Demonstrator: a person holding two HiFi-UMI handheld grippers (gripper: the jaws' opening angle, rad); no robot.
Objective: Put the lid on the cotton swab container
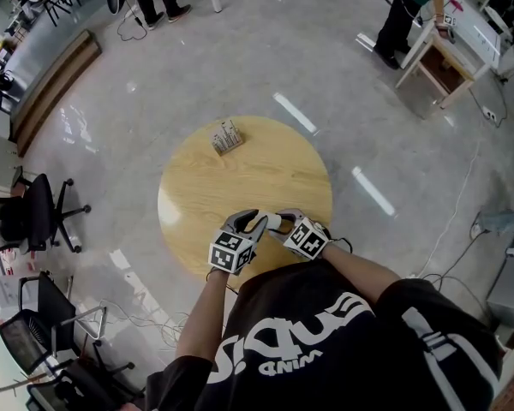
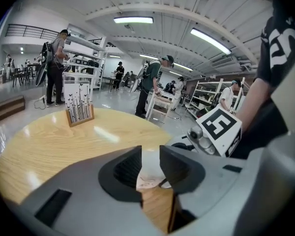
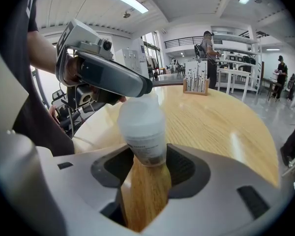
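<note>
White container between right gripper jaws

Probably a lab, workbenches, shelving racks

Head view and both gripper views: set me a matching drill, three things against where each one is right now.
Things:
1. cotton swab container
2. lid
3. wooden card holder

Places:
A. standing alone at the far side of the round table
B. gripped by the left gripper
C. gripped near its base by the right gripper

Pairs: 1-C, 2-B, 3-A
</note>
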